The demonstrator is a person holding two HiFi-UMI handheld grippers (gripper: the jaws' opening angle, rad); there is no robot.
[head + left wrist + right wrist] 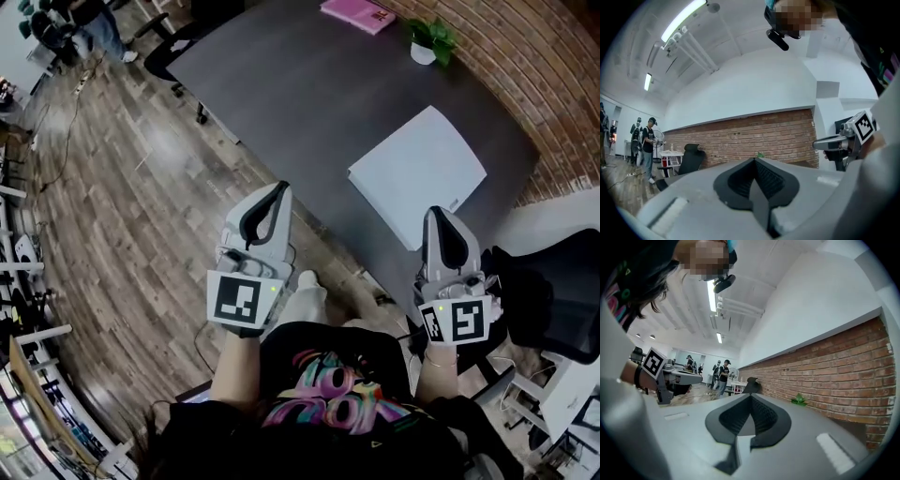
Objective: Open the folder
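Both hand-held grippers are empty right now. The left hand-held gripper has its jaws pressed fully together with nothing between them, which is super clear in the left gripper view. Same deal for the right hand-held gripper: jaws closed tight, nothing pinched.

The folder is a pale, closed one lying flat on the dark tabletop, turned at a diagonal and sitting near the edge closest to the person. In the head view, the right one's tip overlaps the folder's near edge, but I honestly can't tell if it's touching. The left one is off to the side, out over the wooden floor just past the tabletop's edge, well apart from the folder.

Other stuff on the tabletop: a pink book at the far end, and a little potted plant beside it, close to the brick wall. There's a black chair on the person's right, and a few people standing way off in the background of the room.
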